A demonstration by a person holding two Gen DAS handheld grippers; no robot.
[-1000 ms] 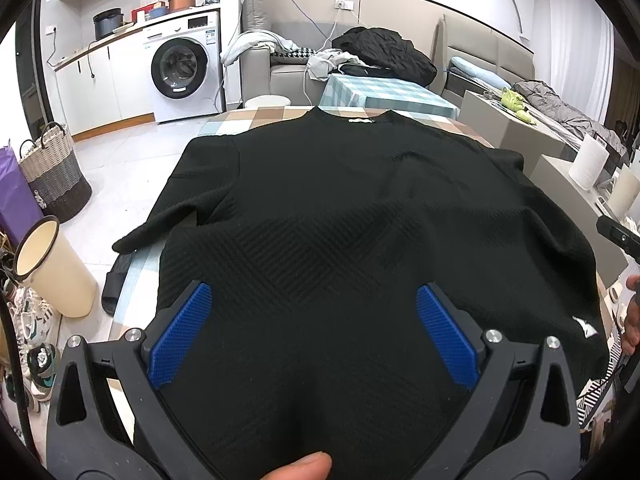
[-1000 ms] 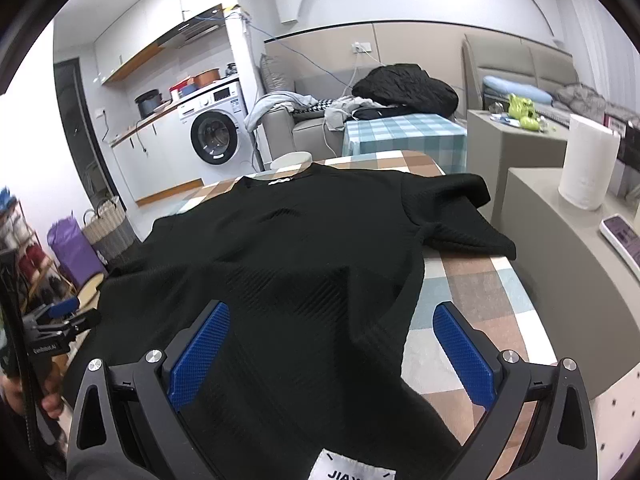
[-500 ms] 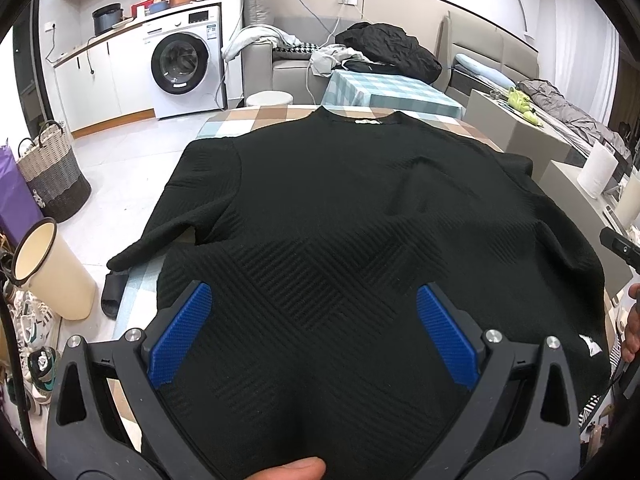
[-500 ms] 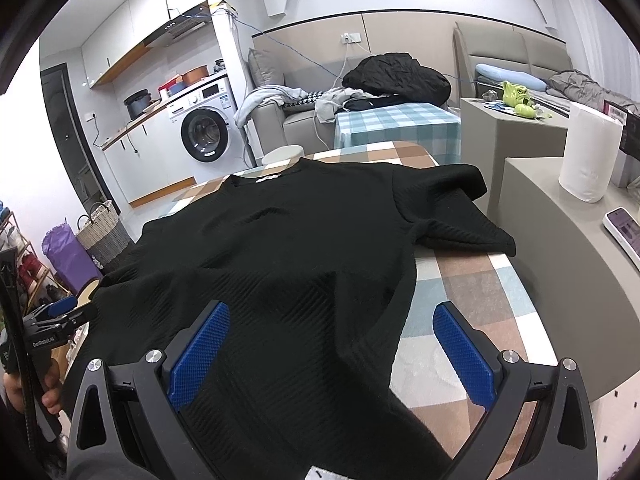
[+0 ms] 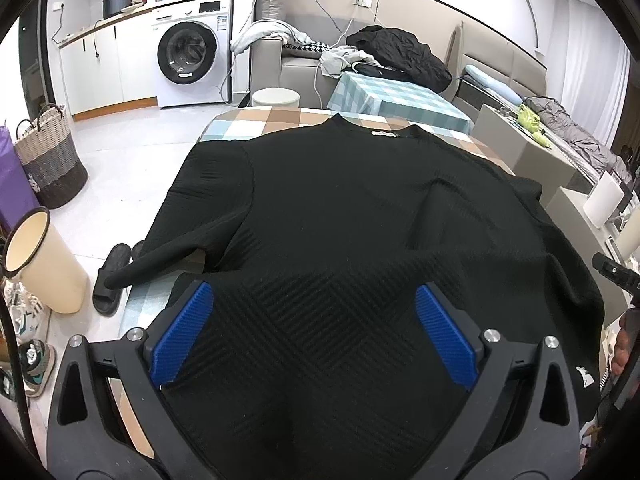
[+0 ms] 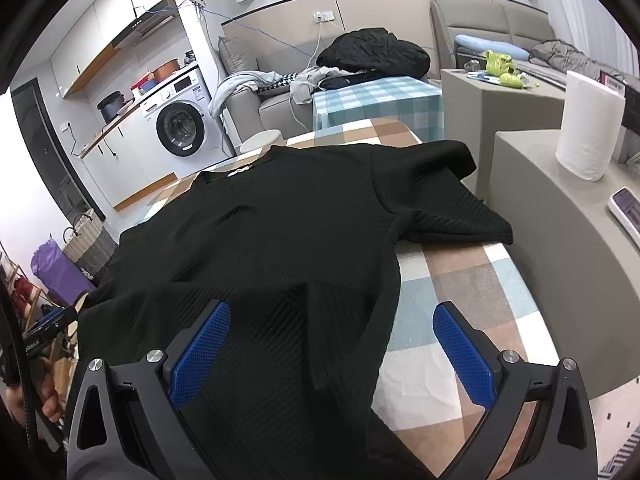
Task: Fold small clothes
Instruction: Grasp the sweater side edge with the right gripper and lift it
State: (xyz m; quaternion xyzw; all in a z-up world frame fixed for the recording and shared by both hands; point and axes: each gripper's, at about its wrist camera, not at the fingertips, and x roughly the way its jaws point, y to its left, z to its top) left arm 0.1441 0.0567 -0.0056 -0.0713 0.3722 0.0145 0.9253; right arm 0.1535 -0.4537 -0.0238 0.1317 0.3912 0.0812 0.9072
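Lying flat on the checked table (image 6: 472,280), the black top (image 5: 340,220) looks soft and limp; take it by the hem corners. Left gripper (image 5: 316,328) and right gripper (image 6: 332,348) hover spread wide, holding nothing.

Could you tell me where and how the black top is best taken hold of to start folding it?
Probably at the near hem of the black top, a corner for each gripper, coming in from the near table edge. The top lies flat, collar far, hem toward both cameras. The left gripper and right gripper are open; the right one straddles the top's side edge.
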